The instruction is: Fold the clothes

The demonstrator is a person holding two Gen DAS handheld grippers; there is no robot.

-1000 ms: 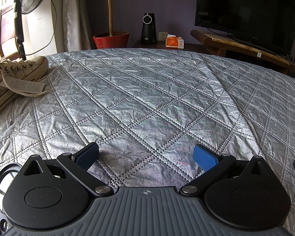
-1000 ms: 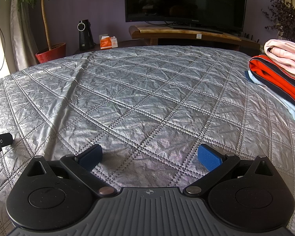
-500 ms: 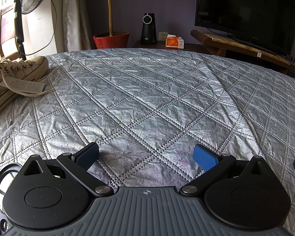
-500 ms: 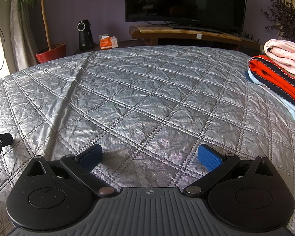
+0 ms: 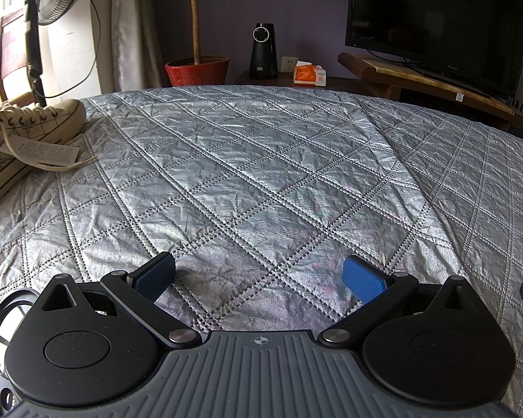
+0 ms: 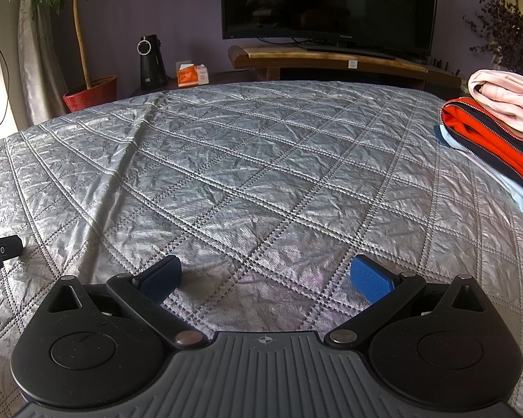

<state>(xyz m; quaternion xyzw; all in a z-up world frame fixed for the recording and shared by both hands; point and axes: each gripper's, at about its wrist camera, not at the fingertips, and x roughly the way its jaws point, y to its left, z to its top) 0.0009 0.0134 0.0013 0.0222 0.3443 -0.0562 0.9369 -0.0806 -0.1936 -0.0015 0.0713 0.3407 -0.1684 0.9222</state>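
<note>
resting low over the bed, my left gripper [image 5: 259, 277] has its jaws spread wide with nothing between them, the blue pads [image 5: 362, 278] just above the silver quilted cover [image 5: 261, 181]. my right gripper [image 6: 265, 278] sits the same way, jaws wide apart and empty, level with the cover and pointing toward the far edge of the bed. the cover is crinkled, stitched in diamonds, and bare in front of both grippers.

at my far right, near the bed's edge, lies a stack of folded clothes [image 6: 488, 139]: a pink piece [image 6: 505, 101] on top, an orange and navy one [image 6: 484, 139] under it, a pale blue one at the bottom. at my far left a cream sneaker [image 5: 21, 136] with a paper tag [image 5: 42, 151] rests on the cover.

beyond the bed stand a dark television [image 6: 331, 3] on a wooden stand [image 6: 331, 59], a black speaker [image 6: 151, 62], an orange tissue box [image 6: 191, 75], a potted tree in a red pot [image 6: 92, 92], and a standing fan [image 5: 42, 7] by the window.
</note>
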